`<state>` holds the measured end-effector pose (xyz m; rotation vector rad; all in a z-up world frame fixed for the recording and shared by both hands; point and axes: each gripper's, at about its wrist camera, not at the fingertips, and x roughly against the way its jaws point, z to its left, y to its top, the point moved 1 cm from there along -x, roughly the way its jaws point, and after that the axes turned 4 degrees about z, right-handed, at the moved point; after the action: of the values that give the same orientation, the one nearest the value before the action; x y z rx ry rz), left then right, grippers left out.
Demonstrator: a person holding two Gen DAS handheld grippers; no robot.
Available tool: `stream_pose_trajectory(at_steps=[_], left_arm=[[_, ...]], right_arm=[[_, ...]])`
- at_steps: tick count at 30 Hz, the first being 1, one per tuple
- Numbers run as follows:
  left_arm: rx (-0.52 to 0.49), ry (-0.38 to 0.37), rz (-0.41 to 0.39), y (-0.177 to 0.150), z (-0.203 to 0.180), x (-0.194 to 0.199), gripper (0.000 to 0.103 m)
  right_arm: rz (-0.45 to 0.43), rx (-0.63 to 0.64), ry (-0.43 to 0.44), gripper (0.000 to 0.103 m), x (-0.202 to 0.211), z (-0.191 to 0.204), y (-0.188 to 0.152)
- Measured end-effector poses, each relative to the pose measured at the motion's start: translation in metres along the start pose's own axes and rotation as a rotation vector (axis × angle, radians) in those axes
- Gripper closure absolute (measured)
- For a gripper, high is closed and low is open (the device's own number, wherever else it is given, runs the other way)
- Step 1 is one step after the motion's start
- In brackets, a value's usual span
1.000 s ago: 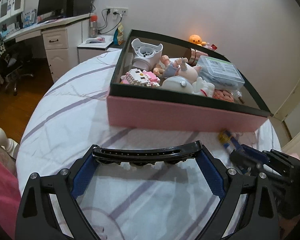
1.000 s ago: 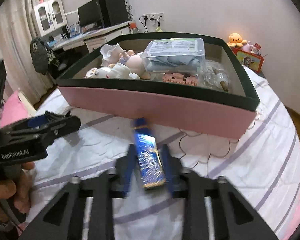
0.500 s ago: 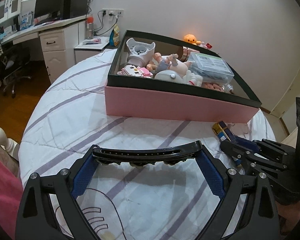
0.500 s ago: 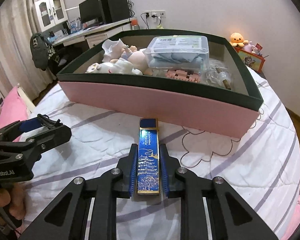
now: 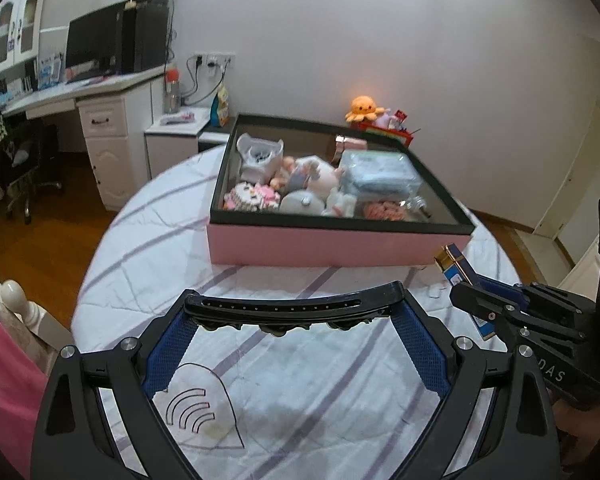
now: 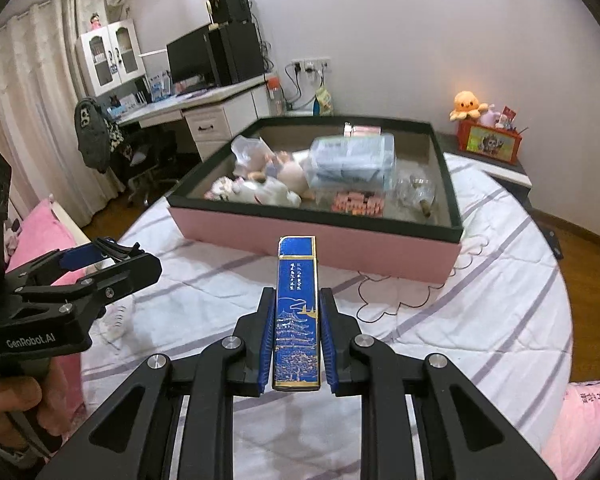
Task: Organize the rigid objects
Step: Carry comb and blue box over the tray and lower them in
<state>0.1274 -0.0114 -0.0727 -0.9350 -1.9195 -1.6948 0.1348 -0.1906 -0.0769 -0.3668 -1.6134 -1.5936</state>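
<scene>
My left gripper [image 5: 296, 312] is shut on a black hair clip [image 5: 294, 307], held across its fingertips above the bed. My right gripper [image 6: 297, 336] is shut on a long blue and gold box [image 6: 297, 312], held above the sheet and pointing at the pink box [image 6: 320, 240]. The pink box has a dark rim [image 5: 340, 222] and holds several toys, a clear plastic case [image 5: 380, 176] and pink blocks [image 6: 356, 202]. In the left wrist view the right gripper [image 5: 472, 300] and the blue box [image 5: 458, 266] show at the right, near the pink box's front corner.
A white sheet with purple stripes [image 5: 300, 380] covers the round bed. A pink pillow [image 6: 40, 240] lies at the left. A desk with a monitor [image 5: 96, 44] and a chair [image 6: 140, 160] stand behind. An orange plush octopus [image 6: 469, 105] sits by the wall.
Both grippers have risen and pulled back from the pink box, each with its object. The blue box is now lifted off the sheet.
</scene>
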Motion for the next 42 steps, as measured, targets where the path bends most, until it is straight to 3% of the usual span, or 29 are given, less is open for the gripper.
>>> stream_pose_trajectory(at_steps=[11,20,27,34,37,42], left_arm=[[-0.028,-0.017,-0.132,0.024,-0.003,0.063,0.007],[-0.051,-0.018,-0.187,0.057,-0.003,0.067,0.007],[-0.059,-0.014,-0.216,0.090,-0.004,0.050,0.007],[-0.063,0.004,-0.267,0.145,-0.002,0.021,0.007],[-0.058,0.000,-0.246,0.163,-0.002,-0.004,0.007],[-0.042,0.009,-0.128,0.180,-0.005,-0.074,0.007]], right_arm=[[-0.178,-0.010,-0.020,0.082,0.061,0.006,0.031],[-0.212,0.020,-0.048,0.082,0.068,0.006,0.055],[-0.209,0.014,-0.044,0.082,0.052,-0.005,0.082],[-0.214,-0.017,-0.066,0.082,0.034,-0.033,0.136],[-0.182,-0.045,-0.073,0.082,0.012,-0.049,0.154],[-0.073,-0.118,-0.085,0.082,-0.044,-0.083,0.167]])
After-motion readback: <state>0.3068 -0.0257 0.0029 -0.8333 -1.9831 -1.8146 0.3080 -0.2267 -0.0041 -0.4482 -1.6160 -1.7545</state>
